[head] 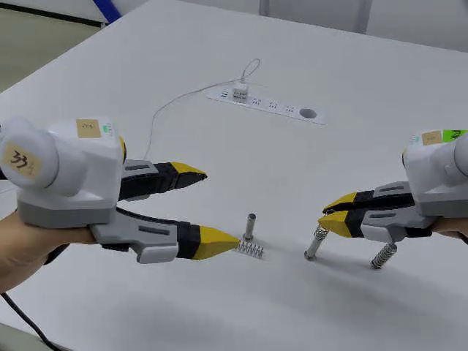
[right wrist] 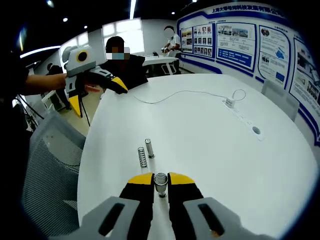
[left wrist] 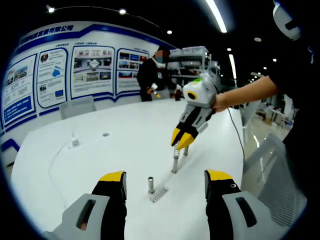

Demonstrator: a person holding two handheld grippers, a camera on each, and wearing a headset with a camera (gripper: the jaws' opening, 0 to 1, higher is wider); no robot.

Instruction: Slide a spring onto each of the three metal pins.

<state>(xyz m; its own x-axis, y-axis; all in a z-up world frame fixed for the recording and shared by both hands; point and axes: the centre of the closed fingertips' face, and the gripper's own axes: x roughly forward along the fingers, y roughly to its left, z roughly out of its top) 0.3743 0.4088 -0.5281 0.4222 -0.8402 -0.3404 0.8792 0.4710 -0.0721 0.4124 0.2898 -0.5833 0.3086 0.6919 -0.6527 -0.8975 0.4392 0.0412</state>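
Steel spring (right wrist: pixel 160 182) clamped on leaning pin (head: pixel 312 250) by right hand-held gripper (head: pixel 325 216) | left hand-held gripper (head: pixel 221 207) wide open, empty | risk: squeeze may tip pin, spring slips off onto bench (head: pixel 292 146).

White table (left wrist: pixel 120 150), left gripper (left wrist: pixel 165 176) nearest with yellow-tipped jaws spread wide, bare pin (left wrist: pixel 151 184) upright between them, loose spring (left wrist: pixel 159 194) lying just beside it, farther off the right gripper (left wrist: pixel 181 143) pinched on the top of a spring-clad pin (left wrist: pixel 175 164), thin cable (left wrist: pixel 55 161) at far left
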